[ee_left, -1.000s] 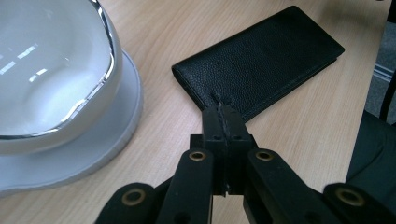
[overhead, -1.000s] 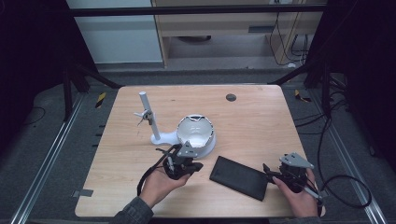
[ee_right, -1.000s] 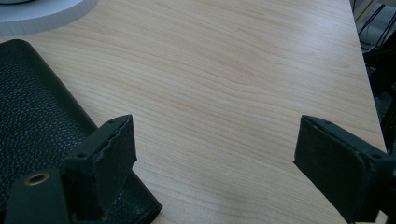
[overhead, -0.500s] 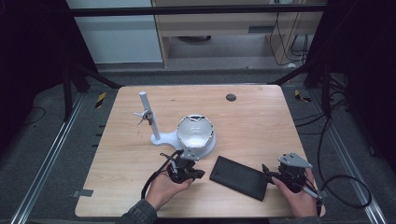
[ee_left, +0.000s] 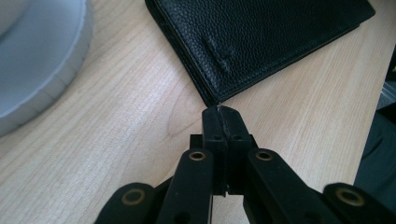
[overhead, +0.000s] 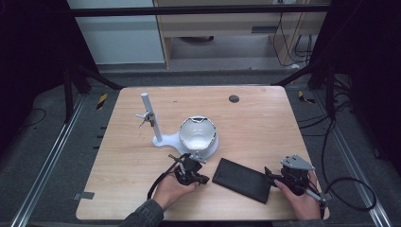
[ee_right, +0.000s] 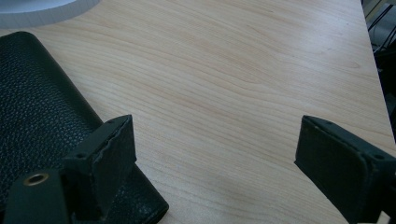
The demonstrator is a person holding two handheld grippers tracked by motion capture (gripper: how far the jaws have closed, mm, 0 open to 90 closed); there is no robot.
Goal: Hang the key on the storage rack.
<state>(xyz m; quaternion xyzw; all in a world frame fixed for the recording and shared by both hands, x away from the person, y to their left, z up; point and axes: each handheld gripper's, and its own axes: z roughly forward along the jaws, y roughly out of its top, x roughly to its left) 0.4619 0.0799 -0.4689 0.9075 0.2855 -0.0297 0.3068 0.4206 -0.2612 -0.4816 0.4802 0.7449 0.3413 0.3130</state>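
Note:
A black leather wallet (overhead: pixel 242 180) lies flat on the wooden table (overhead: pixel 255 123) near its front edge. My left gripper (overhead: pixel 204 179) is shut and empty, its tip just short of the wallet's near corner (ee_left: pixel 212 95). In the left gripper view the two jaws (ee_left: pixel 222 114) press together. My right gripper (overhead: pixel 270 174) stands open at the wallet's right end. In the right gripper view its left finger (ee_right: pixel 109 154) hangs over the wallet (ee_right: pixel 42 116) and the right finger (ee_right: pixel 343 163) over bare wood.
A white bowl-shaped dish (overhead: pixel 198 133) on a white base with an upright post (overhead: pixel 150 118) stands mid-table, just behind the left gripper. A small dark disc (overhead: pixel 233 99) lies near the far edge. Bare wood extends on the right half.
My left gripper has slid forward and right, away from the white dish, ending close to the wallet's left corner. The right gripper and wallet have stayed in place.

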